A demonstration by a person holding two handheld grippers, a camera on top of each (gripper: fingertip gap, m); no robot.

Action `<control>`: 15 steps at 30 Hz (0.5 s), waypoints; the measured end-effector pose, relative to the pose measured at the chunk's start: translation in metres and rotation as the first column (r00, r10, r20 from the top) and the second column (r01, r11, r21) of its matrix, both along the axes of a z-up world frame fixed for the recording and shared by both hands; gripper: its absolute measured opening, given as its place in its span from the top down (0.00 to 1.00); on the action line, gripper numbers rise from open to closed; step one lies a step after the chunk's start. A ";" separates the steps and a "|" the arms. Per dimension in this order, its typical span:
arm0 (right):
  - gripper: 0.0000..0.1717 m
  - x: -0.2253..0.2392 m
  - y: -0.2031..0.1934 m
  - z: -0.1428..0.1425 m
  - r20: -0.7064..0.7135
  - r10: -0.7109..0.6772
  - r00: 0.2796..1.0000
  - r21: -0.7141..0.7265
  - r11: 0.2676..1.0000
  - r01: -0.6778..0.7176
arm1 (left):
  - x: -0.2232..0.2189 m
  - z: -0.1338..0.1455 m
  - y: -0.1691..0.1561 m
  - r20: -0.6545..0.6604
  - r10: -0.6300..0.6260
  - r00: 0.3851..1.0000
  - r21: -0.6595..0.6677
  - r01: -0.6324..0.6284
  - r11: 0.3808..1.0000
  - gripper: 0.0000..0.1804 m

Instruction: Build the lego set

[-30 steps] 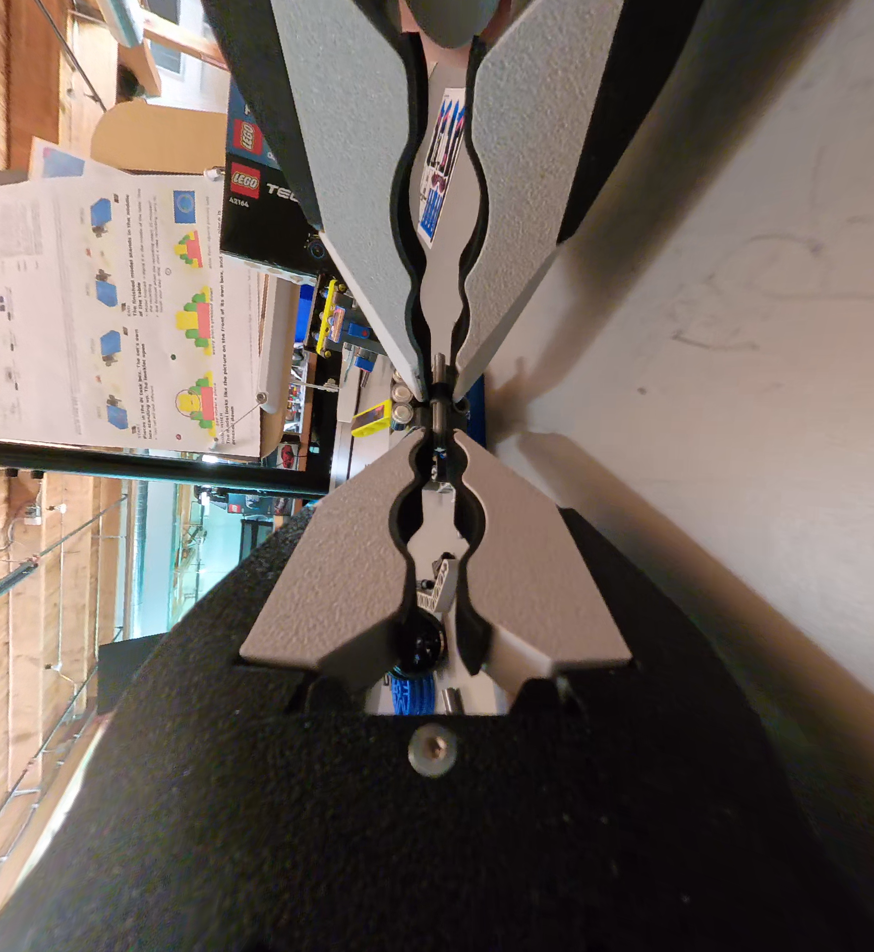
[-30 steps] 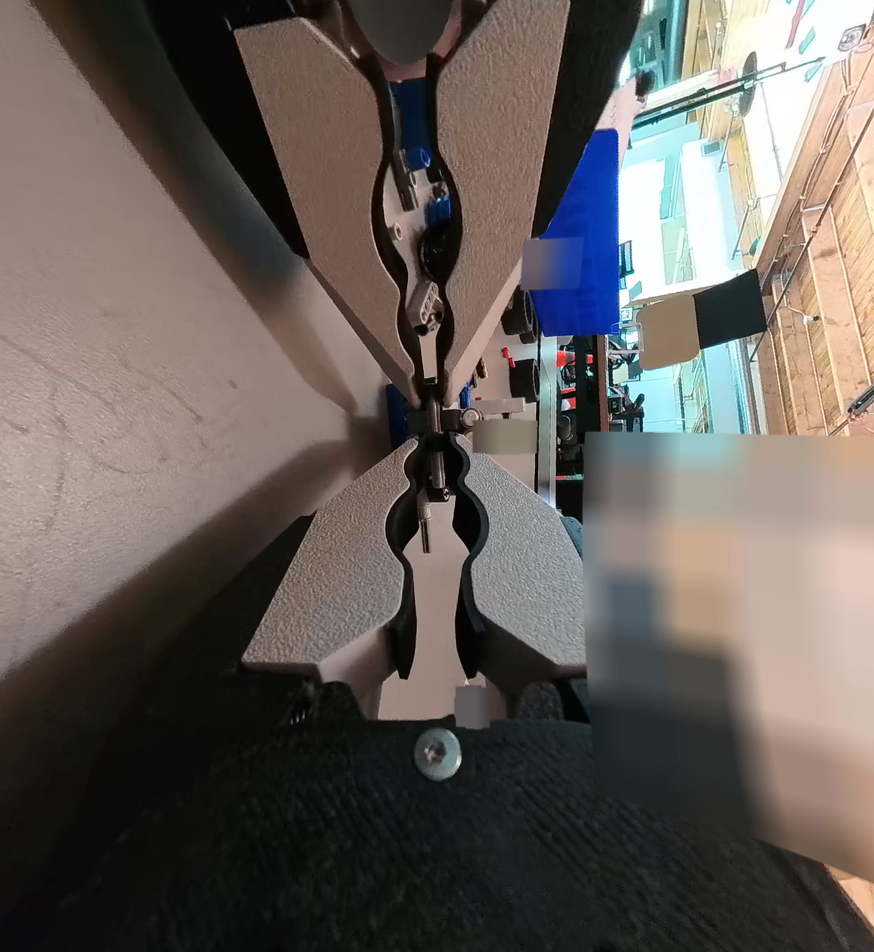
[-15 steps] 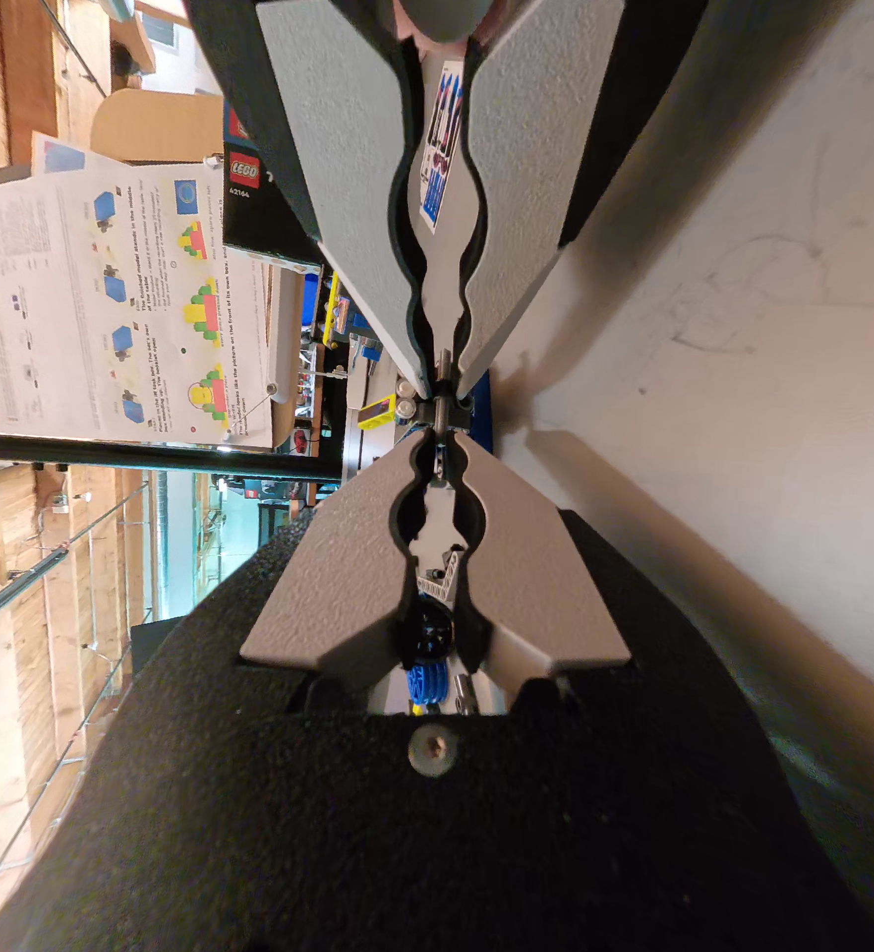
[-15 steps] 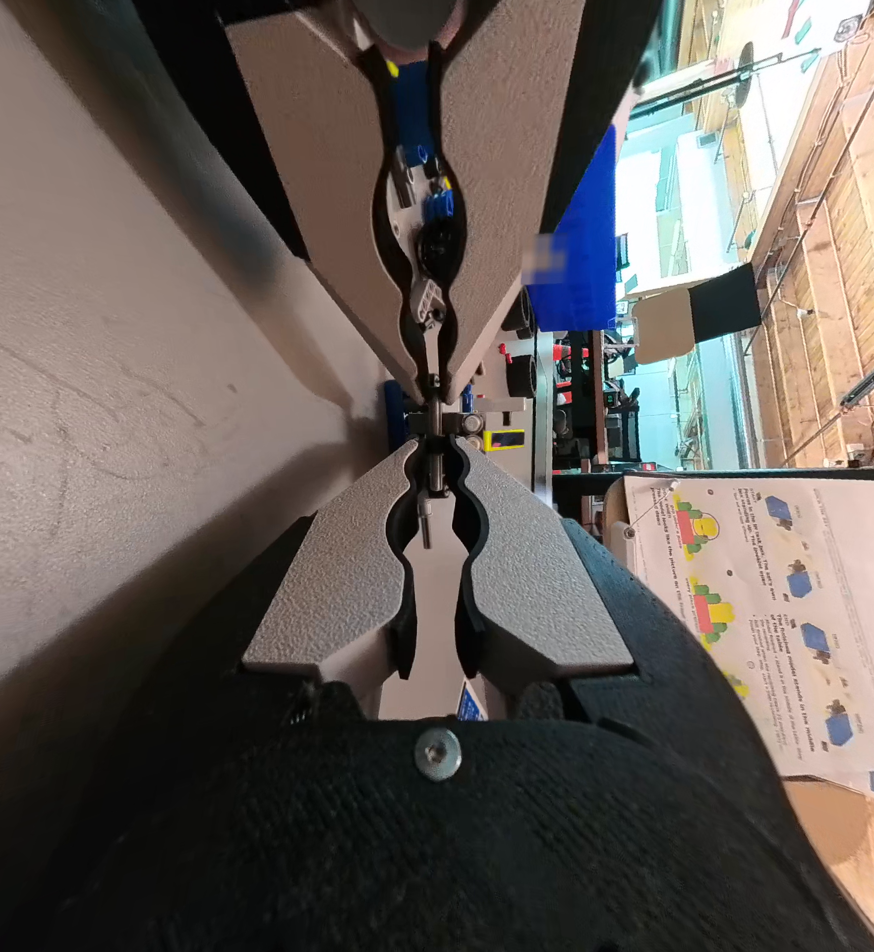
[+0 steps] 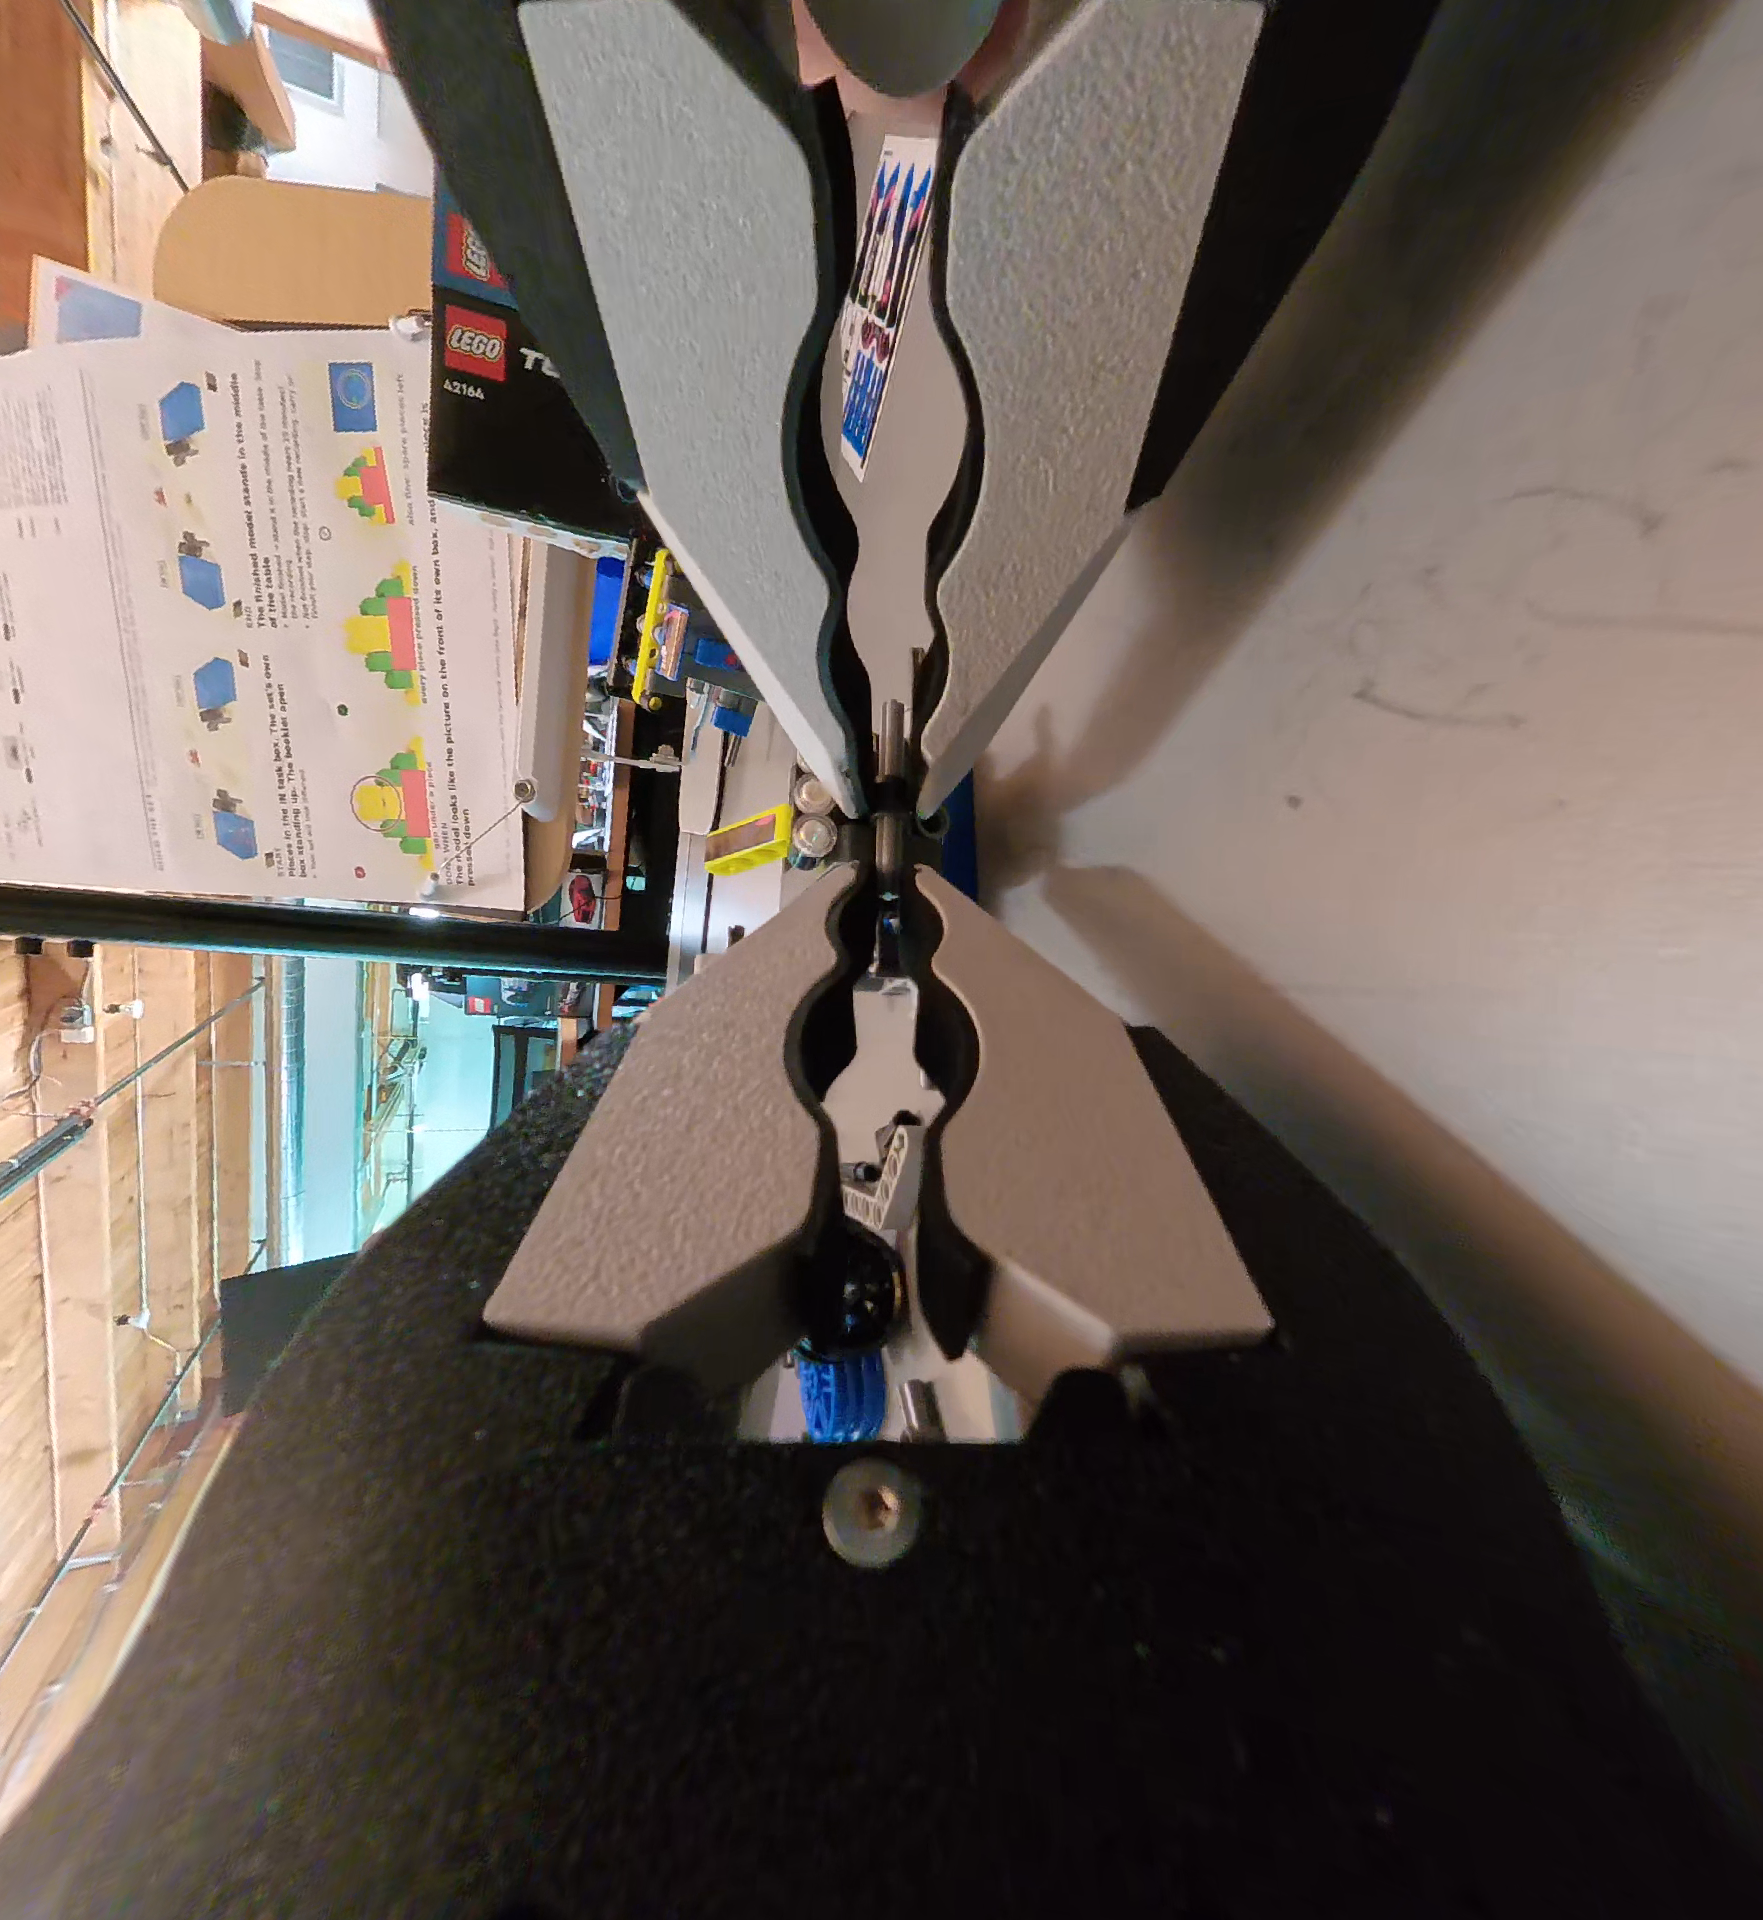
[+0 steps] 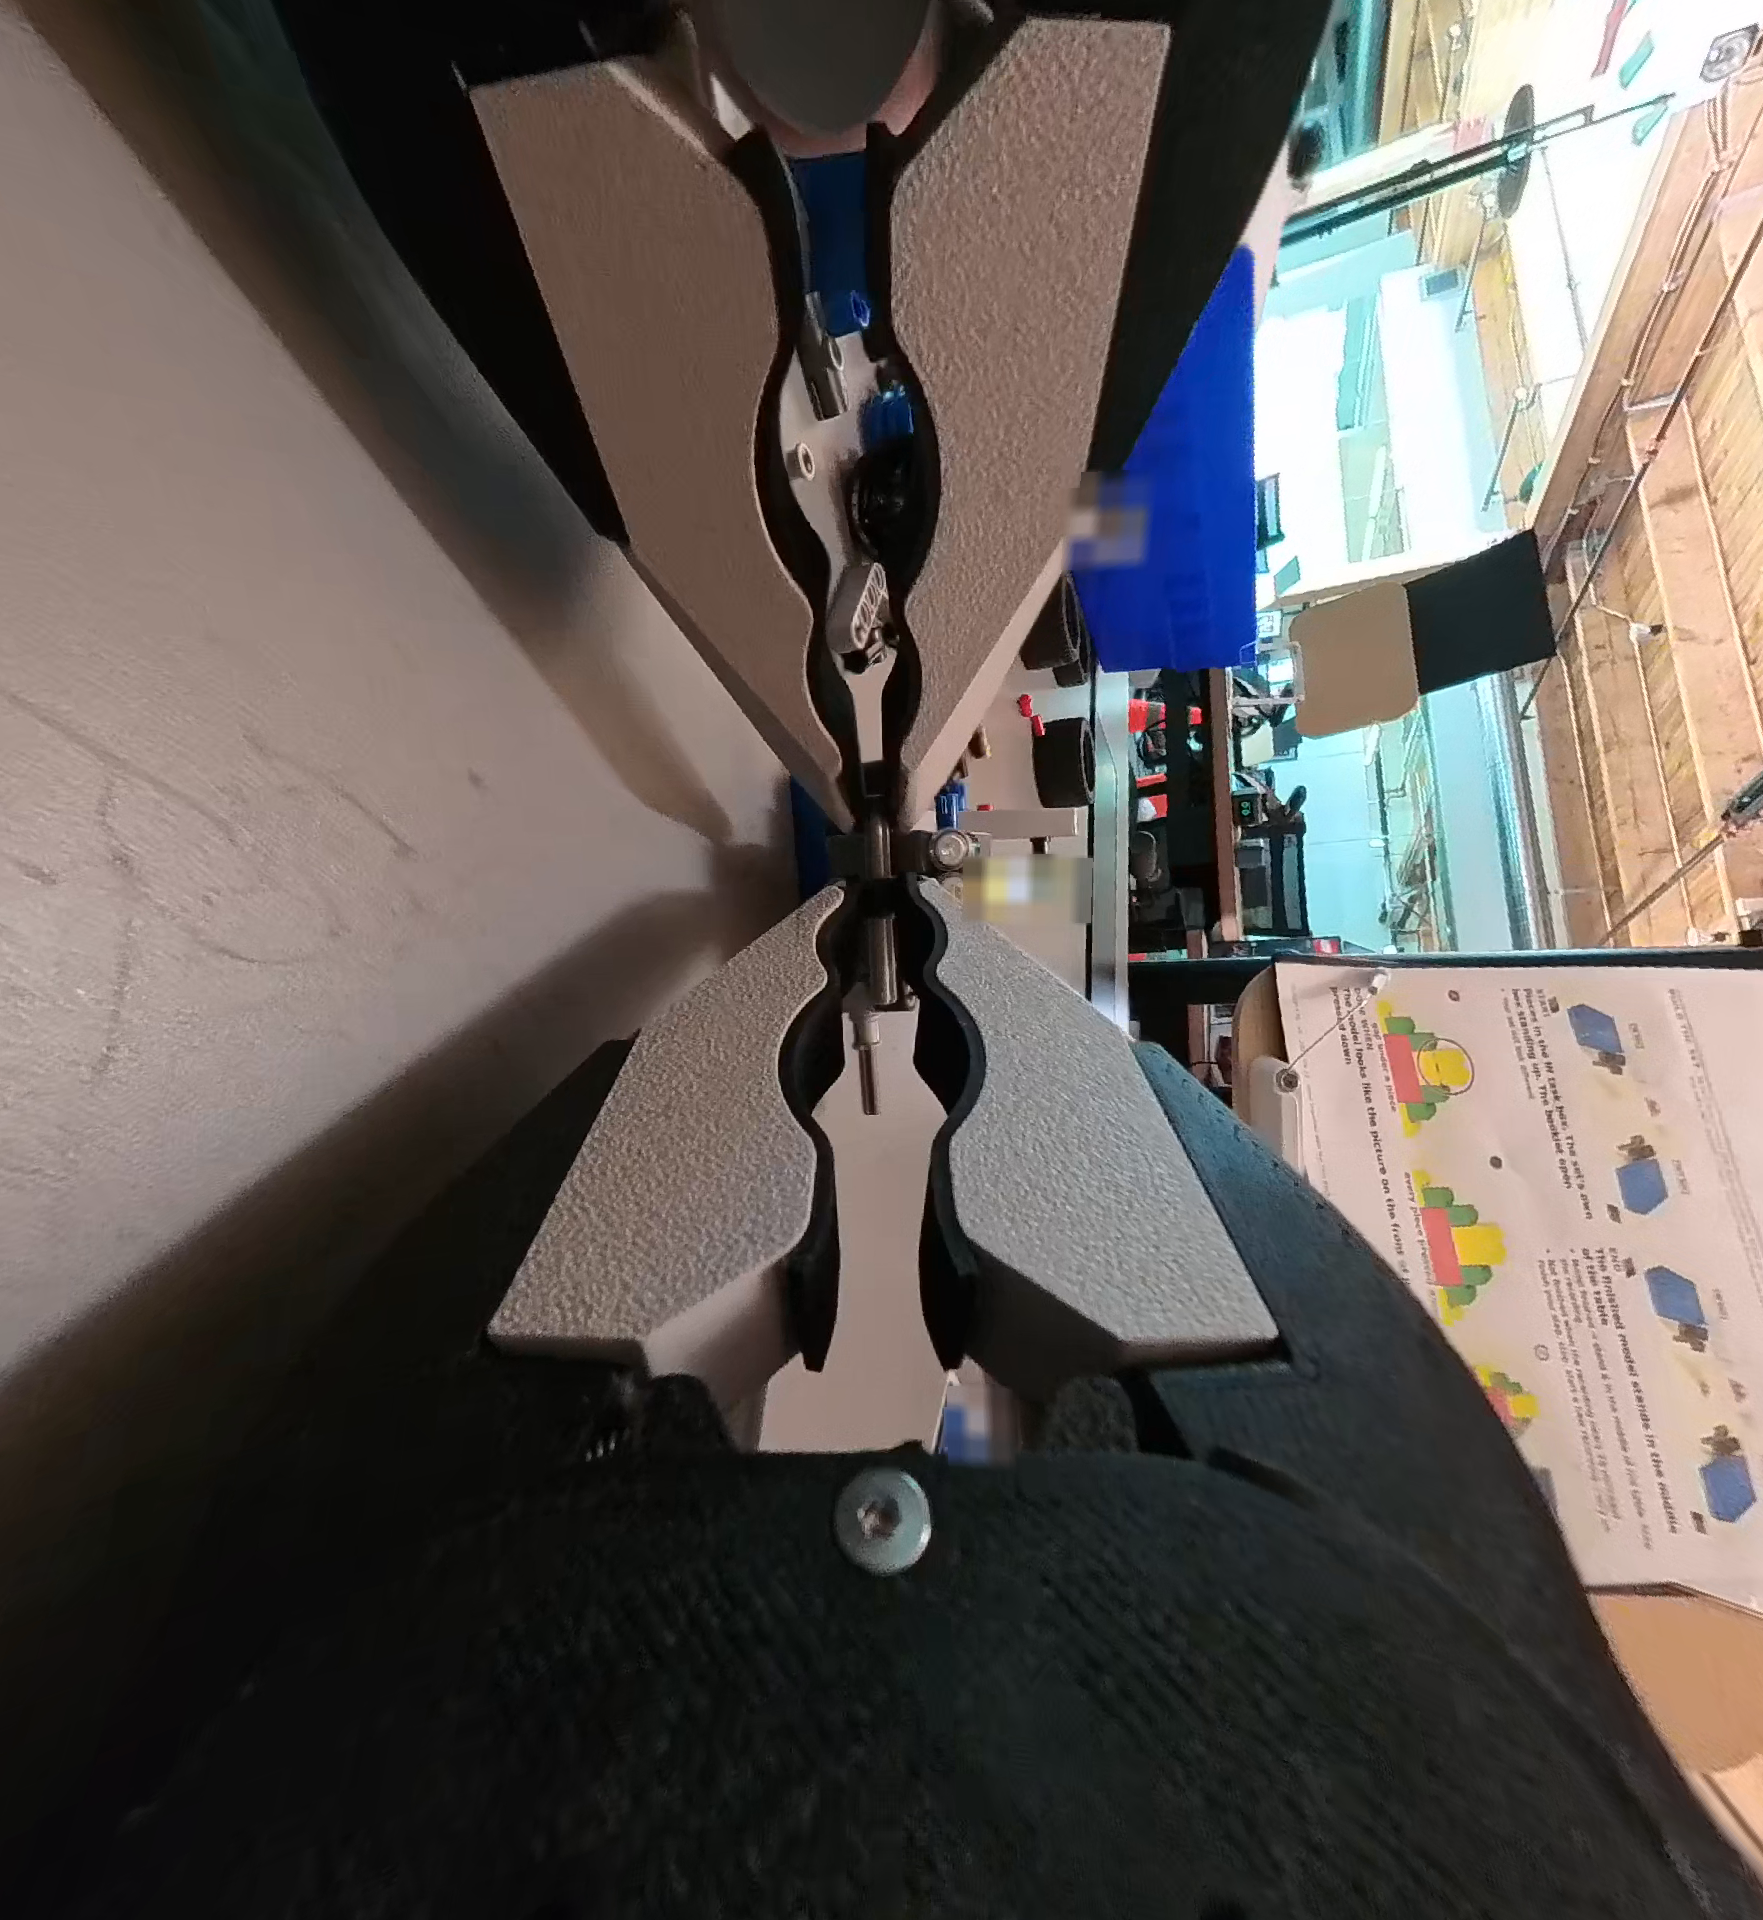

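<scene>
In the left wrist view, the left gripper (image 5: pixel 887 883) is pressed together on a small dark piece threaded on a thin grey rod (image 5: pixel 892 769) between both grippers; the piece looks light, stiff and smooth, so it probably needs a firm pinch across its flat sides. Behind it, the bench (image 5: pixel 1479 727) carries loose parts and a dark box (image 5: pixel 503 416). In the right wrist view, the right gripper (image 6: pixel 882 904) pinches the same rod; a blue bin (image 6: pixel 1189 540) stands beyond, contents hidden.
</scene>
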State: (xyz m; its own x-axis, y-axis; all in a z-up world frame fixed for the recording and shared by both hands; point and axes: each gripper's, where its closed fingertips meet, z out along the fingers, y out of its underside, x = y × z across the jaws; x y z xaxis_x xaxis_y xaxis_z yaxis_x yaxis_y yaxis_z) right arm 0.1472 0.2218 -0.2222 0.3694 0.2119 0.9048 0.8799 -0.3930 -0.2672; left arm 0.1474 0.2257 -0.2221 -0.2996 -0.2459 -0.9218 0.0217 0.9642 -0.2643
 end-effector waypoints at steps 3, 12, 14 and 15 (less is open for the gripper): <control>0.98 -0.002 -0.003 0.001 -0.103 0.034 0.994 0.022 0.999 -0.032 | 0.000 0.000 -0.001 0.008 -0.026 1.000 -0.008 0.026 1.000 1.00; 0.93 0.008 -0.023 0.010 -0.301 0.063 0.952 0.069 0.997 -0.044 | -0.005 0.001 0.007 0.019 -0.037 0.999 -0.059 0.038 0.998 0.99; 0.92 0.004 -0.020 0.004 -0.278 0.062 0.959 0.043 0.998 -0.052 | -0.006 0.001 0.007 0.023 -0.032 0.999 -0.059 0.033 0.998 0.97; 0.91 0.005 -0.018 0.002 -0.252 0.052 0.966 0.029 0.999 -0.046 | -0.006 0.001 0.009 0.023 -0.026 0.999 -0.060 0.027 0.998 0.95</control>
State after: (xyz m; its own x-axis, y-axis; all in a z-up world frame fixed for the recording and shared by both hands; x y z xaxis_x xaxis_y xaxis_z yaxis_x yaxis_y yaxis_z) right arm 0.1518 0.2041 -0.2205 0.5765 0.2157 0.7881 0.8005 -0.3422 -0.4920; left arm 0.1411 0.2342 -0.2215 -0.2867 -0.2938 -0.9118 0.0534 0.9454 -0.3215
